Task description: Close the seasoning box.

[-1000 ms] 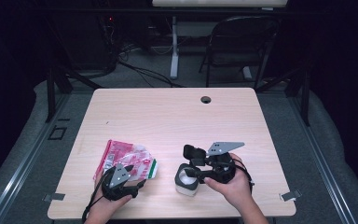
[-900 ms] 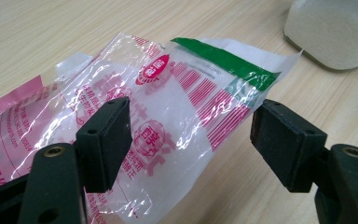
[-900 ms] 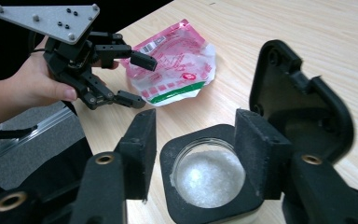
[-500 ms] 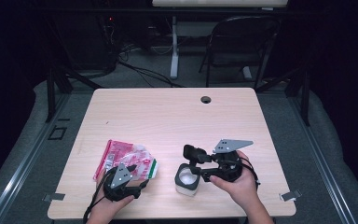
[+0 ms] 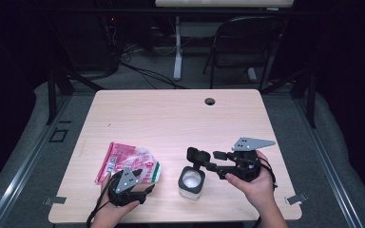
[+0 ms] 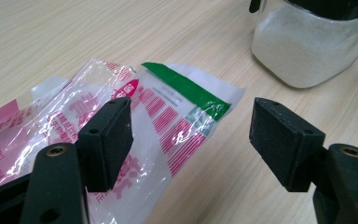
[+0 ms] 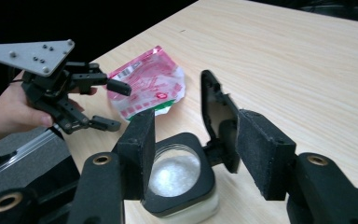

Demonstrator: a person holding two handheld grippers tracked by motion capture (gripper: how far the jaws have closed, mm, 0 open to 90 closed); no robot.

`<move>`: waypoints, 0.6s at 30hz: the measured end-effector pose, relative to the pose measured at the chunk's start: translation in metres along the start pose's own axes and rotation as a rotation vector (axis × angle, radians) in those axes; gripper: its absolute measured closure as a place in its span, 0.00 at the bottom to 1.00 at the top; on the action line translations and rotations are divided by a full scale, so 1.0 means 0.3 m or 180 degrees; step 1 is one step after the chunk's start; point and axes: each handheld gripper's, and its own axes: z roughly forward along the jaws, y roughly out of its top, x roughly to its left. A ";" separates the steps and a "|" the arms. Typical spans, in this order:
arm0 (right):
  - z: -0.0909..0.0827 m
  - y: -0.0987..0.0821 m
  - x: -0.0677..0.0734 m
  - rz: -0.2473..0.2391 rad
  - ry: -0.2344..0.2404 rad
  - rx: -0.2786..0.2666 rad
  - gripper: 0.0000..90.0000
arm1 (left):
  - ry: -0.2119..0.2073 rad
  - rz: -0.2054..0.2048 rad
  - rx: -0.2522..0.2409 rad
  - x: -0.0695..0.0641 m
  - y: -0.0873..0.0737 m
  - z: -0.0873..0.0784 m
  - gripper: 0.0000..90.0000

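While jaws widened, right gripper [image 5: 203,160] apparently rose off jar [image 5: 191,183].

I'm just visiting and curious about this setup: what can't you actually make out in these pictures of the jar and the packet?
- Print on the plastic packet: too small and glared over in the left gripper view.
- The jar: its top is cut off by that view's edge.
- The jar's white contents: partly hidden by the right gripper in its own view.
- Left gripper: too small in the high view to judge its jaws.
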 end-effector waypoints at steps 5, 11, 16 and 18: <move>-0.016 -0.005 -0.025 0.0044 -0.0080 -0.0025 0.53 | -0.0013 0.0007 -0.0004 -0.004 0.002 0.001 0.34; -0.018 -0.017 -0.057 0.0117 -0.0224 0.0005 0.53 | -0.0021 -0.0012 -0.0008 -0.005 0.002 0.000 0.34; -0.010 -0.032 -0.086 0.0211 -0.0290 0.0044 0.53 | -0.0016 -0.0018 -0.0009 -0.005 0.000 -0.001 0.34; -0.008 -0.036 -0.095 0.0254 -0.0304 0.0046 0.53 | -0.0017 -0.0025 -0.0014 -0.006 0.000 -0.003 0.34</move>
